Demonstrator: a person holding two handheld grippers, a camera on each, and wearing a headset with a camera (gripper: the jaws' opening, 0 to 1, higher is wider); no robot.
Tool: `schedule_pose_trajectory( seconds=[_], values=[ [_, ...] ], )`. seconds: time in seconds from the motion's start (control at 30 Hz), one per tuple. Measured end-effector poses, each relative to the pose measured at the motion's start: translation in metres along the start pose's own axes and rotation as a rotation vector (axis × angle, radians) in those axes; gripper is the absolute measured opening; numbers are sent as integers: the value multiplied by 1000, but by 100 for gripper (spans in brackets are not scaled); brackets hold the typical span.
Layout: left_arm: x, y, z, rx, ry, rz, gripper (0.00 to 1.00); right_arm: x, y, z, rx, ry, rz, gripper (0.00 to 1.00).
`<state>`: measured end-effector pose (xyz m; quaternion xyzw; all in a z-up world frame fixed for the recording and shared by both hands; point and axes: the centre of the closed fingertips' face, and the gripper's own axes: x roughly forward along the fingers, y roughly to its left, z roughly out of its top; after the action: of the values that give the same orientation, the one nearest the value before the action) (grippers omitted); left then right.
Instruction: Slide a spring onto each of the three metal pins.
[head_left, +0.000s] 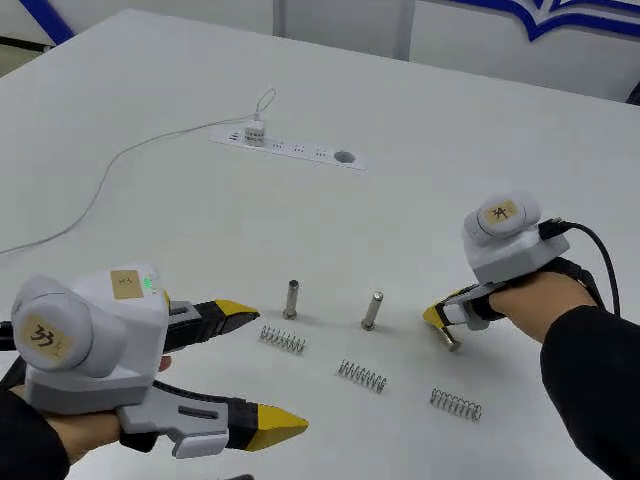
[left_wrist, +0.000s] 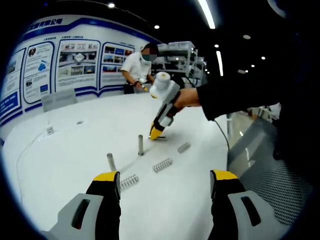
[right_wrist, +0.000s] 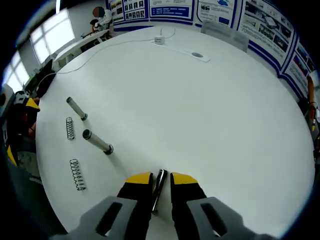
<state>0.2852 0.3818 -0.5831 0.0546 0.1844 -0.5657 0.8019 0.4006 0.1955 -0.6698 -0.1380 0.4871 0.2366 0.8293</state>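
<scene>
Steel pin (right_wrist: 159, 192) — smooth cylinder | right gripper (right_wrist: 161, 180) jaws clamp it

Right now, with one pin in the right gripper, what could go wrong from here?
The pin looks tilted in the right gripper, so it may slip or land leaning. The two standing pins rise just behind the springs; the open left gripper could topple them.

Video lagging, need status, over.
Left gripper open. Right gripper shut on one pin. Two pins upright, three springs lying loose, none fitted. Cable and socket strip far back.
</scene>
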Motion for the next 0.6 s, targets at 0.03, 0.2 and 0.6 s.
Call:
schedule_pose_trajectory(
  seconds=[0.03, 0.2, 0.6],
  values=[
    [0, 0, 0, -3, -2, -2, 75, 0, -1, -1, 5, 5, -3, 15],
    [2, -3, 0, -10, -6, -15, 74, 2, -2, -2, 22, 25, -9, 13],
    [3, -6, 1, -9, -10, -28, 74, 4, -5, -1, 43, 86, -30, 10]
  ],
)
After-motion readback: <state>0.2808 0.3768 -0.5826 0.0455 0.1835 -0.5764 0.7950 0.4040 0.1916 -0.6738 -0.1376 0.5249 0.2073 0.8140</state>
